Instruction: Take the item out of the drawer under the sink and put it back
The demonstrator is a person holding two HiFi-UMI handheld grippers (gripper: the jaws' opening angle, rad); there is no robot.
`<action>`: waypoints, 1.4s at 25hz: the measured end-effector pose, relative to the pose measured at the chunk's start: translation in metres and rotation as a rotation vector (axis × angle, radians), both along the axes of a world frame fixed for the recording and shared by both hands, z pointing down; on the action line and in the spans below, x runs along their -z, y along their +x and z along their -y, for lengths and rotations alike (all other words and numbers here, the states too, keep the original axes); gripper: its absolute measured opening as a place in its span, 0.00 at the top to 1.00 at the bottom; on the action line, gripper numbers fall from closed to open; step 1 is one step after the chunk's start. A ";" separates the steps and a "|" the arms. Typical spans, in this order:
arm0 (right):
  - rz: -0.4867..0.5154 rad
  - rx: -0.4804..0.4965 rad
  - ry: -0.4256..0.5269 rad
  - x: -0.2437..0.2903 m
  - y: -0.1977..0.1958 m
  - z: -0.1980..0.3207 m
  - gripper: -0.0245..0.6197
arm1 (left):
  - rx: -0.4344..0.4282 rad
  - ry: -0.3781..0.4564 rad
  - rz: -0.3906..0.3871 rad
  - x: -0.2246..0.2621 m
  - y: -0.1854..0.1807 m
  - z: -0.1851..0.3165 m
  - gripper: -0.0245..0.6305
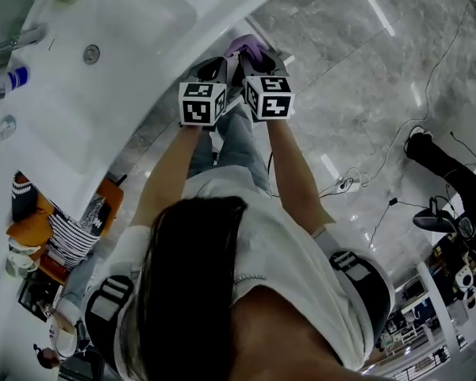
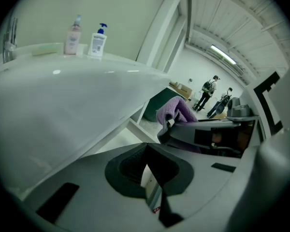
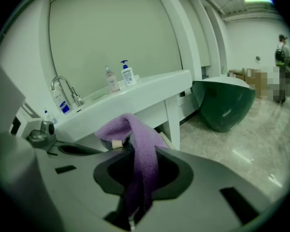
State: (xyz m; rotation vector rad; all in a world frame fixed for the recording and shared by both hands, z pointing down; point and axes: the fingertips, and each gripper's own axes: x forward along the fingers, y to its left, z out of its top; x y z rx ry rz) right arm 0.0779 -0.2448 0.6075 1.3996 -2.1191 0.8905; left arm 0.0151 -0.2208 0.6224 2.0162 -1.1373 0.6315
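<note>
A purple towel (image 1: 250, 48) hangs folded between the jaws of my right gripper (image 1: 251, 60), which is shut on it. In the right gripper view the towel (image 3: 135, 134) bulges above the tips of that gripper (image 3: 135, 151) and trails down between the pads. My left gripper (image 1: 216, 68) is held close beside it on the left, jaws together with nothing in them. In the left gripper view the left gripper (image 2: 146, 151) points under the white sink counter (image 2: 63, 91), with the towel (image 2: 176, 110) to its right. Both grippers hover just off the counter's front edge. No drawer shows clearly.
The basin (image 1: 103, 78) has a faucet (image 3: 65, 88) and two pump bottles (image 2: 97, 40). A dark green tub (image 3: 224, 103) stands further along the wall. Cables (image 1: 365, 181) lie on the marble floor. Bags and clutter (image 1: 63, 228) sit at the left. People (image 2: 208, 88) stand far off.
</note>
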 end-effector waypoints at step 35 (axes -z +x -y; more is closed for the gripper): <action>-0.099 0.146 -0.128 -0.140 -0.044 0.031 0.82 | 0.237 -0.065 0.048 -0.099 -0.039 0.004 0.96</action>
